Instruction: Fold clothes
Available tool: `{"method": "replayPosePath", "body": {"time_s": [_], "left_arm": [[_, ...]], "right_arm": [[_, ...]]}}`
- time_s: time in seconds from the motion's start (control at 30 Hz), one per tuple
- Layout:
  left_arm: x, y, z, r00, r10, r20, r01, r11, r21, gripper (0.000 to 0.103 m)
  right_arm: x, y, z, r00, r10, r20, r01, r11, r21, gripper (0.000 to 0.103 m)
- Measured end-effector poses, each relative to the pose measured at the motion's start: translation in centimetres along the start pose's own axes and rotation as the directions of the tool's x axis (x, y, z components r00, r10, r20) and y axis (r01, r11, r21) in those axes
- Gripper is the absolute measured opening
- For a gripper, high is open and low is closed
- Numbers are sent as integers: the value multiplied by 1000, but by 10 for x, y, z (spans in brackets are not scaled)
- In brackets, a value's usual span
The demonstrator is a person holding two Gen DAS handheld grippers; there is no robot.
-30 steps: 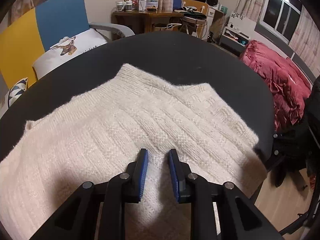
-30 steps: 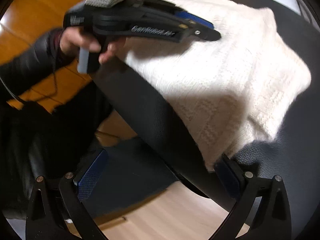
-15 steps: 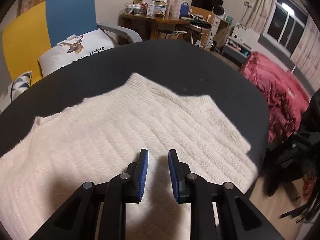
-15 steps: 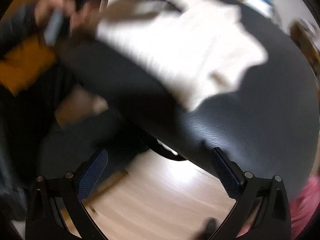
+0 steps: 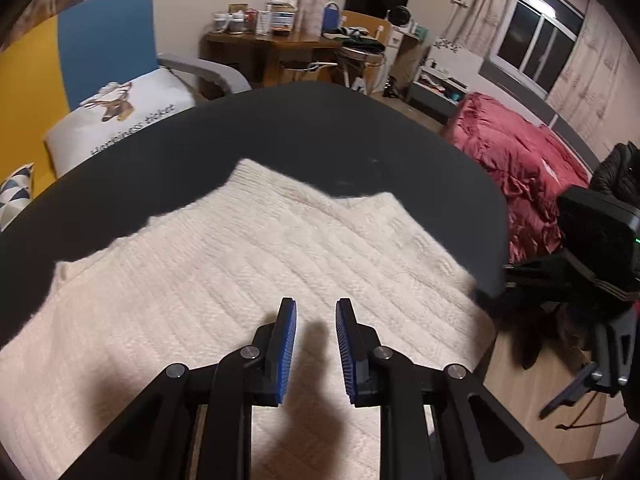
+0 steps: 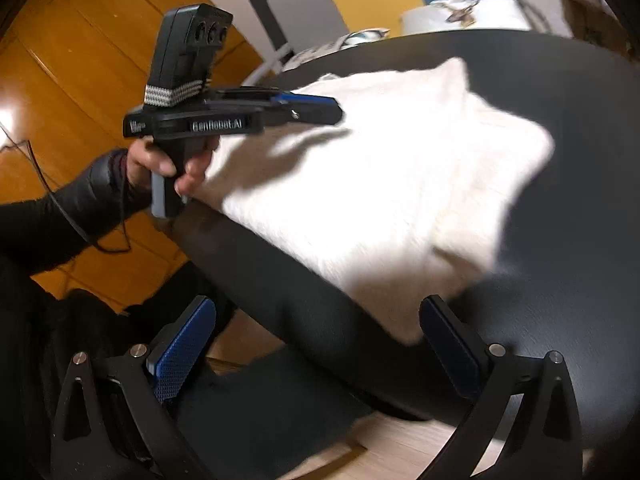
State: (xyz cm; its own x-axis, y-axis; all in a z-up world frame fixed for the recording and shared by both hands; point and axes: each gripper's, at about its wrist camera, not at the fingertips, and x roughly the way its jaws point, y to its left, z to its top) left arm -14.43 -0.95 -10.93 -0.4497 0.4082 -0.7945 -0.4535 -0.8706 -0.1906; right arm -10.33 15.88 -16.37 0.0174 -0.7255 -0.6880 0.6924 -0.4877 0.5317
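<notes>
Here a cream knitted sweater (image 5: 248, 280) lies folded on a round black table (image 5: 320, 128), filling the half of the tabletop nearest the left wrist camera, with one corner pointing toward 12 o'clock. The left gripper (image 5: 316, 308) hangs just above the knit, its blue-padded fingers (image 5: 286, 344) set a narrow gap apart with nothing between them; their shadow falls on the wool below. In the right wrist view that gripper shows from the side at about 10 o'clock, held in a hand (image 6: 168, 164) with a dark sleeve (image 6: 60, 216), over the sweater's edge. The right gripper (image 6: 316, 344) has its fingers (image 6: 184, 352) spread wide and empty, hovering off the table's rim, with the sweater's nearest corner just beyond the right-hand finger. A red quilt (image 5: 520, 168) lies at 3 o'clock beyond the table in the left wrist view, and a white cushion (image 5: 120, 116) at 10 o'clock.
</notes>
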Motion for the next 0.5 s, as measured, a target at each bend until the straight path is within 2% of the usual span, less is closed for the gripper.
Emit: {"method": "replayPosePath", "body": {"time_s": [0.07, 0.13, 0.17, 0.23, 0.27, 0.3, 0.33, 0.4, 0.5], "left_arm": [[-3, -3, 1, 1000, -15, 11, 15, 1000, 7, 20], [-7, -5, 2, 999, -29, 22, 29, 999, 13, 20], [-7, 0, 5, 1000, -21, 19, 21, 1000, -2, 20], [-7, 9, 10, 1000, -6, 13, 6, 999, -33, 20], [-5, 18, 18, 1000, 1, 12, 0, 999, -41, 20], [-3, 27, 26, 1000, 6, 10, -6, 999, -50, 20], [1, 33, 36, 1000, -22, -7, 21, 998, -59, 20], [9, 47, 57, 996, -77, -40, 74, 994, -78, 21], [31, 59, 90, 982, -153, -109, 141, 984, -110, 22]], "right_arm": [[6, -7, 9, 999, 41, -20, -41, 999, 3, 103], [11, -12, 9, 983, 171, -64, -170, 985, 15, 103], [11, -10, 11, 975, 209, -69, -209, 978, 4, 103], [0, 0, 14, 930, 362, -64, -364, 931, -25, 103], [-6, 3, 13, 911, 408, -67, -411, 911, -45, 103], [-7, 5, 13, 910, 407, -83, -412, 909, -61, 103], [-3, 3, 11, 931, 346, -114, -354, 933, -59, 103], [9, -5, 7, 948, 278, -156, -286, 958, -26, 103], [18, -9, 0, 952, 263, -155, -268, 963, -11, 103]]}}
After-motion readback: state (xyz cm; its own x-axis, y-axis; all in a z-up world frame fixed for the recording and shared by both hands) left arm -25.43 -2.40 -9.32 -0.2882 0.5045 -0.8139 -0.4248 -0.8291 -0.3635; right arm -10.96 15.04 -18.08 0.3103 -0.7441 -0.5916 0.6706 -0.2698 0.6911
